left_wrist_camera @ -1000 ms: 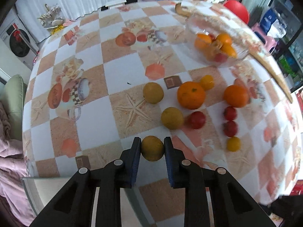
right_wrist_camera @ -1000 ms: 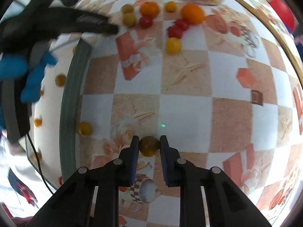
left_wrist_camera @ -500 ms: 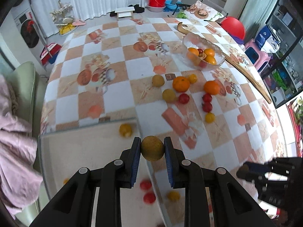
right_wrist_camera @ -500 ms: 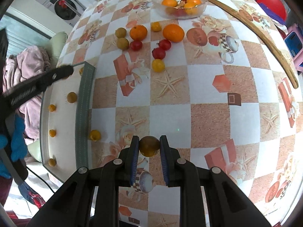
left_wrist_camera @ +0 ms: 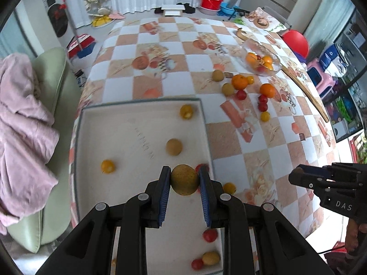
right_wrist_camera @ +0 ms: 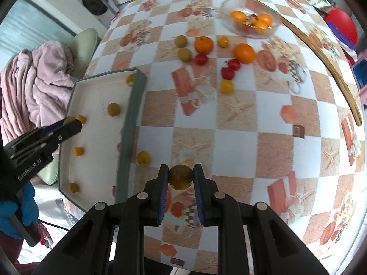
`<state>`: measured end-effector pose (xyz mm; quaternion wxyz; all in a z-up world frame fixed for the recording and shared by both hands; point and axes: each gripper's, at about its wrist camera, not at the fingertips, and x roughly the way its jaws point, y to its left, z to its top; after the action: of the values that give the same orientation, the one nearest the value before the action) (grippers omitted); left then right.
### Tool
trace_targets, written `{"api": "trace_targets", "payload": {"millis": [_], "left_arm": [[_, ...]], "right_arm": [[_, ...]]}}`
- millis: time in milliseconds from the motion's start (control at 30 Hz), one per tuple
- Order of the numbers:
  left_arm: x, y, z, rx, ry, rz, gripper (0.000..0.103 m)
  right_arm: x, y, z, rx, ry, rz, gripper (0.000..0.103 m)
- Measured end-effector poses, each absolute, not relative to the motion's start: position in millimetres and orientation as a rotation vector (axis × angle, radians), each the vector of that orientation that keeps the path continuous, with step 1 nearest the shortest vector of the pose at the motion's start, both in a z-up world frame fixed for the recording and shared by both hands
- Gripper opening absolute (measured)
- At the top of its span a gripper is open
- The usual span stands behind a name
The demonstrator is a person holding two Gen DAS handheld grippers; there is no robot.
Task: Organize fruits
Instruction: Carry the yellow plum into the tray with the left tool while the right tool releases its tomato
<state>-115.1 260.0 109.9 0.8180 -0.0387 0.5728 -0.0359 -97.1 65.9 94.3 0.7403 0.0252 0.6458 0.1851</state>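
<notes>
Left gripper [left_wrist_camera: 184, 180] clenched on brownish fruit [left_wrist_camera: 184, 180], above tray [left_wrist_camera: 207, 135] near its right wall. Right gripper [right_wrist_camera: 180, 177] grips darker fruit [right_wrist_camera: 180, 177] over table; tray lies to its left.

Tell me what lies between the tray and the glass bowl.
Loose fruit on the tablecloth between tray and glass bowl: two oranges, brownish-green fruits, red and yellow tomatoes. Clearest in the right wrist view.
</notes>
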Motion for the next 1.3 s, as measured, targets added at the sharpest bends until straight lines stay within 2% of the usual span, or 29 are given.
{"api": "trace_targets", "payload": {"millis": [467, 767, 1300], "left_arm": [[-160, 308, 99, -0.145, 1.246, 0.038, 0.026], [-180, 325, 74, -0.158, 1.300, 0.097, 0.026], [-133, 349, 44, -0.126, 1.289, 0.197, 0.026]], "right_arm": [[-103, 132, 100, -0.037, 1.423, 0.518, 0.024], [-103, 173, 83, -0.066, 1.469, 0.590, 0.024], [-67, 225, 43, -0.125, 1.479, 0.610, 0.024]]}}
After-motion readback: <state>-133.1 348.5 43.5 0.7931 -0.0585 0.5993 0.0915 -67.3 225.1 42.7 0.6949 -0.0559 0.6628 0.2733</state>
